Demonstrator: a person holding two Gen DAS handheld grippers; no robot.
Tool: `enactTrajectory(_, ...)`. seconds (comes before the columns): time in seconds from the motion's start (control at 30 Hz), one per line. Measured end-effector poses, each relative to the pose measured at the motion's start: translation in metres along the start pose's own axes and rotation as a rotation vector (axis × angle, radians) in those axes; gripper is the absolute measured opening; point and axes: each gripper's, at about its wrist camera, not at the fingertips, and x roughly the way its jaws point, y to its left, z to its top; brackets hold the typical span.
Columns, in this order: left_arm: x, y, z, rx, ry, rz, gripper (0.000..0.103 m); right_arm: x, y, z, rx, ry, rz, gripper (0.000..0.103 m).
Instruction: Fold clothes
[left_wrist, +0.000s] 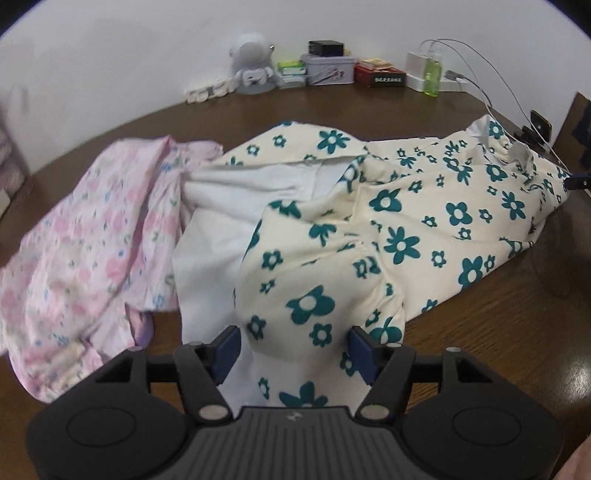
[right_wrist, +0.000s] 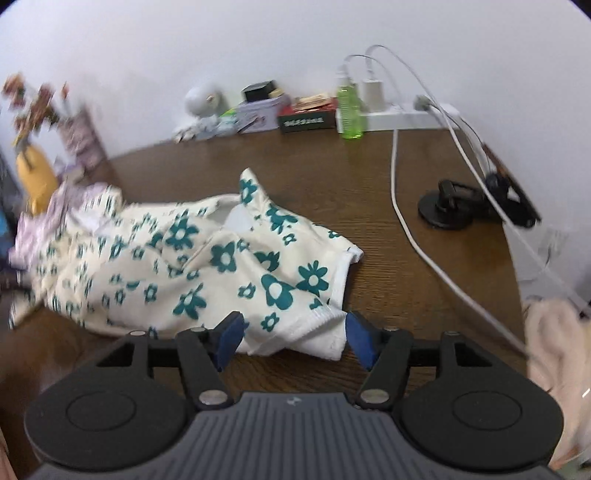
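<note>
We straddle the crumpled cream garment with teal flowers (left_wrist: 388, 221) on the brown wooden table (left_wrist: 498, 332): our left gripper (left_wrist: 293, 350) and right gripper (right_wrist: 291, 338) both gape wide around opposite ends, gripping nothing yet, ready to spread it flat

Two garments (left_wrist: 369, 221) (left_wrist: 85, 240), one green bottle (left_wrist: 432, 75), two tins (left_wrist: 328, 70) (left_wrist: 380, 75).

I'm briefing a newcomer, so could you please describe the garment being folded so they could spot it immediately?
On the brown wooden table, two garments lie side by side. The one you want is the cream garment, in front of the left gripper; big teal flowers set it apart from the pink floral garment.
</note>
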Motion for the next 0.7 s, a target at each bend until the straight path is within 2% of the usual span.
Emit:
enactTrajectory(0.03, 0.002, 0.001, -0.001, -0.012, 0.001, -0.002, 0.060, 0.003, 0.000, -0.001, 0.019, -0.007, 0.008, 0.057)
enactTrajectory(0.07, 0.003, 0.003, -0.002, -0.018, 0.000, -0.011, 0.042, 0.005, 0.001, -0.001, 0.028, -0.007, 0.012, 0.049)
enactTrajectory(0.1, 0.005, 0.004, -0.003, -0.025, -0.001, -0.021, 0.014, 0.008, 0.002, -0.001, 0.032, -0.004, 0.012, 0.029)
enactTrajectory(0.13, 0.006, 0.006, -0.003, -0.031, 0.003, -0.035, 0.004, 0.010, 0.003, -0.001, 0.034, 0.001, 0.008, 0.017)
enactTrajectory(0.23, 0.002, 0.010, -0.001, -0.011, -0.009, -0.025, 0.004, 0.010, 0.006, -0.001, 0.027, 0.006, -0.013, 0.014)
enactTrajectory(0.4, -0.002, 0.018, 0.012, 0.066, -0.031, 0.078, 0.004, 0.007, 0.008, 0.000, 0.039, 0.008, -0.053, 0.014)
enactTrajectory(0.53, 0.012, 0.018, 0.020, 0.117, 0.002, 0.151, 0.005, 0.007, 0.017, 0.002, 0.043, 0.006, -0.084, 0.014)
enactTrajectory(0.57, 0.015, 0.017, 0.020, 0.121, 0.018, 0.161, 0.012, 0.005, 0.018, 0.002, 0.043, -0.002, -0.086, 0.014)
enactTrajectory(0.6, 0.018, 0.016, 0.019, 0.125, 0.032, 0.172, 0.013, 0.003, 0.019, 0.002, 0.043, -0.010, -0.088, 0.015)
enactTrajectory(0.63, 0.016, 0.014, 0.019, 0.124, 0.029, 0.185, 0.023, 0.001, 0.021, 0.002, 0.043, -0.018, -0.090, 0.021)
enactTrajectory(0.67, 0.010, 0.012, 0.019, 0.118, 0.014, 0.188, 0.041, -0.001, 0.022, 0.002, 0.043, -0.026, -0.092, 0.023)
enactTrajectory(0.7, 0.004, 0.010, 0.019, 0.111, -0.003, 0.189, 0.054, -0.003, 0.023, 0.001, 0.043, -0.034, -0.094, 0.033)
